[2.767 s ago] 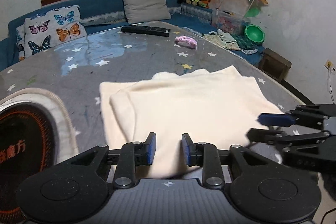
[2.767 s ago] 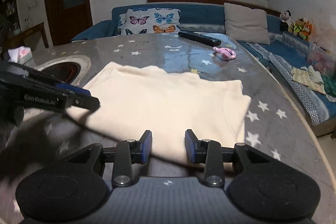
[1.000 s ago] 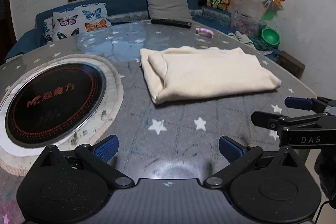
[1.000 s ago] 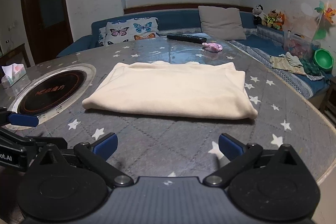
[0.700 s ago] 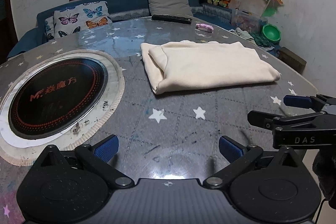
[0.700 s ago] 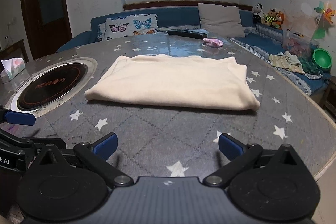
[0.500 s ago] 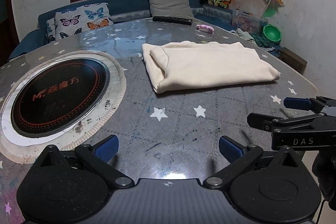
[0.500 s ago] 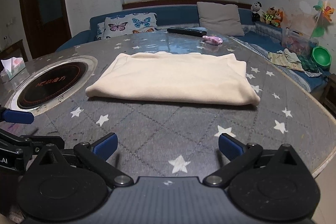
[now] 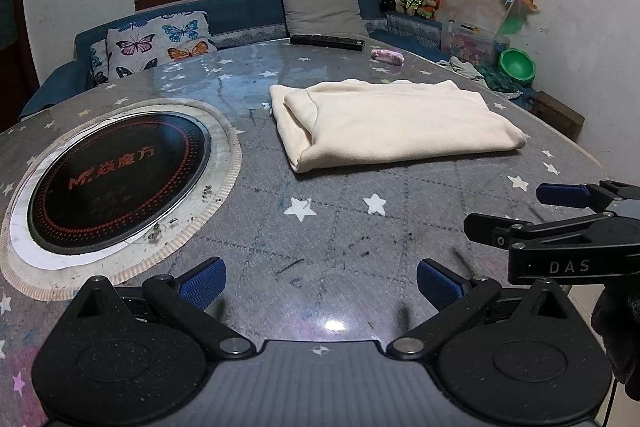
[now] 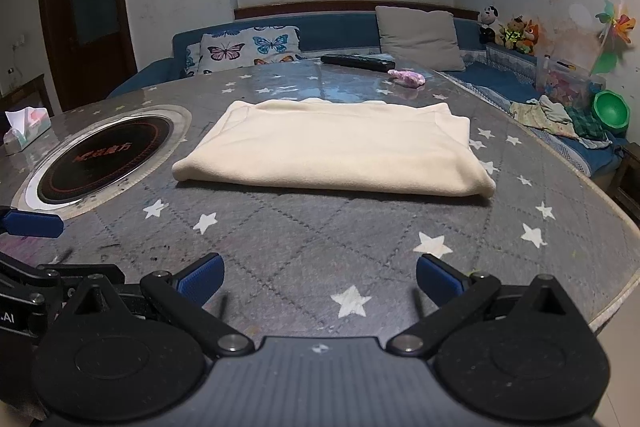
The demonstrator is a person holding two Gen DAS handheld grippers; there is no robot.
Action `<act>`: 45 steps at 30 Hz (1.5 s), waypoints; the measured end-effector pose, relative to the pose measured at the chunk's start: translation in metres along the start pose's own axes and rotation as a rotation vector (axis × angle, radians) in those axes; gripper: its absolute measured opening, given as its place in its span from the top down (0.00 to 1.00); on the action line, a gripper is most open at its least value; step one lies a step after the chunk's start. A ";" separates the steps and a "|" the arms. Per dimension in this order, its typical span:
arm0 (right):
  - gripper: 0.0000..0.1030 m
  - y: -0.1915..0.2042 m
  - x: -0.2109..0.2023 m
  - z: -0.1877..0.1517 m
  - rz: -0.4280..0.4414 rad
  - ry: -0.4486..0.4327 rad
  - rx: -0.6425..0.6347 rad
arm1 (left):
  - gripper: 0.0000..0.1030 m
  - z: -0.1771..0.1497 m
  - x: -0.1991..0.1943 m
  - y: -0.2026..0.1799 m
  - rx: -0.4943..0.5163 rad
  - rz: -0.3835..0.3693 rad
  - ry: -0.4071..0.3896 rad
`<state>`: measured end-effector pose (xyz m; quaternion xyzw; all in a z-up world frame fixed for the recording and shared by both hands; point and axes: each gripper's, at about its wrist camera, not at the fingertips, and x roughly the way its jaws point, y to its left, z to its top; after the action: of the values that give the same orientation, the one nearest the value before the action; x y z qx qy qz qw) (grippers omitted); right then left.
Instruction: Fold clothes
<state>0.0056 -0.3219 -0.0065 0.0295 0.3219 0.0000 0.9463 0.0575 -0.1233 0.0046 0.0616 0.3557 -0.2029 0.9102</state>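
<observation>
Neatly folded cream garment — flat, rectangular.

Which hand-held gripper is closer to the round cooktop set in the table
Left. The left hand-held gripper hangs open just beside the cooktop. The right hand-held gripper, also open, sits farther along the table edge, in front of the folded cloth.

Left gripper: black plastic body, ribbed centre plate, two round side discs, silver pivot screws, blue ribbed fingertips. Right gripper: identical build; its side arm carries white lettering "DAS" in the left wrist view.
</observation>
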 end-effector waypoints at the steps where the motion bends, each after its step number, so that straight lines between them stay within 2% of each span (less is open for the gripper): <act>1: 0.00 0.001 -0.001 0.000 0.000 -0.001 0.000 | 0.00 0.000 -0.001 -0.001 0.001 0.000 -0.002; 29: 0.00 0.004 -0.028 -0.011 -0.007 -0.050 -0.001 | 0.00 -0.013 -0.021 -0.014 0.024 0.019 -0.035; 45: 0.00 0.004 -0.024 -0.009 -0.010 -0.043 0.002 | 0.00 -0.009 -0.015 -0.017 0.053 0.019 -0.034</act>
<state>-0.0194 -0.3178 0.0011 0.0286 0.3016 -0.0058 0.9530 0.0347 -0.1316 0.0087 0.0855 0.3340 -0.2048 0.9161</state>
